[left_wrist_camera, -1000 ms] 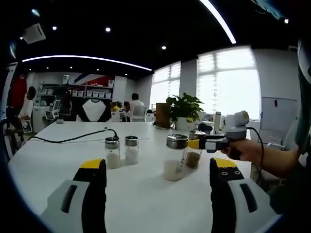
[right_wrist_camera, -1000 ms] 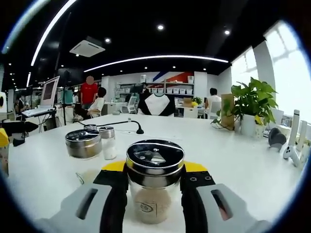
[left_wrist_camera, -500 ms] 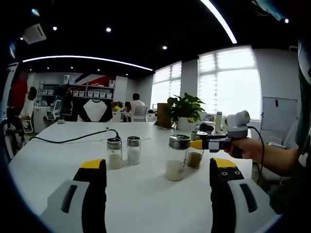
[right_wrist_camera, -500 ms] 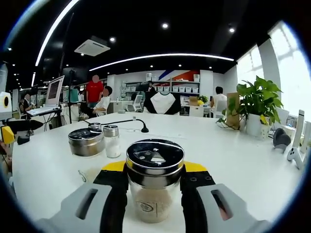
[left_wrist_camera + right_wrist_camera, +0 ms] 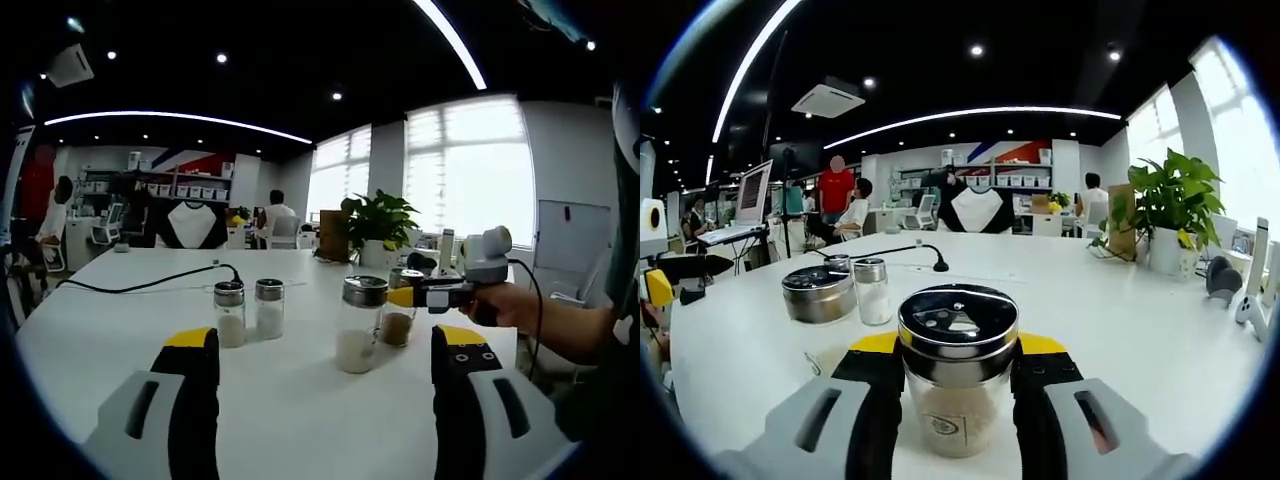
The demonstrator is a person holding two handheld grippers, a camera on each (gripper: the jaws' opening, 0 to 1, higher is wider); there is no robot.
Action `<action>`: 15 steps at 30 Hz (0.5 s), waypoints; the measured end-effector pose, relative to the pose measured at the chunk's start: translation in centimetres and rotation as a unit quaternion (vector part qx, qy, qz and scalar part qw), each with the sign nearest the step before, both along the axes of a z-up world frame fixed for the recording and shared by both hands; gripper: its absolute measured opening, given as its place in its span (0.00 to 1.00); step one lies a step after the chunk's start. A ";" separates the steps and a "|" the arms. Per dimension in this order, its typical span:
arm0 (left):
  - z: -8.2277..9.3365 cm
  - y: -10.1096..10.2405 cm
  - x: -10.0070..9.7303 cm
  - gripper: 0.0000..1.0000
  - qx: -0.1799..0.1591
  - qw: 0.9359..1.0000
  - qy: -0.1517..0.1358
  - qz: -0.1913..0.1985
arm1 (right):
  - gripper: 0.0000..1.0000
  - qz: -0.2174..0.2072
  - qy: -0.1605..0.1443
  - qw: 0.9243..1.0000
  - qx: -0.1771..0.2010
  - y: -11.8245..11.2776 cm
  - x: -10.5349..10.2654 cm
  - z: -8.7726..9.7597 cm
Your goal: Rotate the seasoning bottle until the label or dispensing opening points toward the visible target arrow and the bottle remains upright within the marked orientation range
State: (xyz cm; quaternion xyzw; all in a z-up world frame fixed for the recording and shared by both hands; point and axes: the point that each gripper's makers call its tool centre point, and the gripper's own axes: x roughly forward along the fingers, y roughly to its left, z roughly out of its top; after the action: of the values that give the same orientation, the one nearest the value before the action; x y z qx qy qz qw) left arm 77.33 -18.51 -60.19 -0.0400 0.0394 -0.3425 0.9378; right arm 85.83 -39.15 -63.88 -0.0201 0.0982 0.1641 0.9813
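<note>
Seasoning bottle, left gripper view: the seasoning bottle [image 5: 399,318] with brown contents stands on the white worktop [image 5: 290,400], to the right, held between the jaws of the right hand-held gripper [image 5: 408,297], a person's hand [image 5: 500,305] behind it.
Left hand-held gripper: the left hand-held gripper [image 5: 325,352] hangs wide and holds nothing, well short of the bottles.
Neighbours: a taller jar [image 5: 360,323] with pale contents stands just beside the held bottle; two small shakers [image 5: 248,311] stand further left, a black cable [image 5: 140,287] behind them.
Risk, this view: turning the bottle could likely knock the close jar.
Seasoning bottle, right gripper view: it sits upright between the jaws, clamped at the glass below its metal lid [image 5: 958,322], whose dispensing holes face up.
Risk, right gripper view: no target arrow can be made out, so over- or under-turning seems possible; a loose hold might let the glass slip or tilt.
Surface: smooth, glossy white, probably offering little friction.
Room: open office with ceiling light strips, a potted plant [image 5: 1164,222] near windows, seated people beyond.
</note>
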 end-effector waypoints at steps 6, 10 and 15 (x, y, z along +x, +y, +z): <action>0.3 -0.4 -0.3 0.92 0.012 1.000 -0.008 -0.008 | 0.41 -0.001 0.005 1.000 0.000 0.0 0.0 0.0; 0.7 -0.5 -0.1 0.91 0.010 1.000 -0.011 -0.007 | 0.44 0.004 0.008 1.000 0.010 0.2 -0.5 0.2; 0.8 -0.7 0.0 0.91 0.007 1.000 -0.012 -0.010 | 0.47 0.007 0.000 1.000 0.000 0.2 -1.4 1.0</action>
State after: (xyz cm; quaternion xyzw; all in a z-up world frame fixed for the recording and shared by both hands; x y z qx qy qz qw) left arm 77.28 -19.18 -59.34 -0.0286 0.0307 -0.3518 0.9351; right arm 84.42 -38.92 -62.87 -0.0205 0.0983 0.1712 0.9801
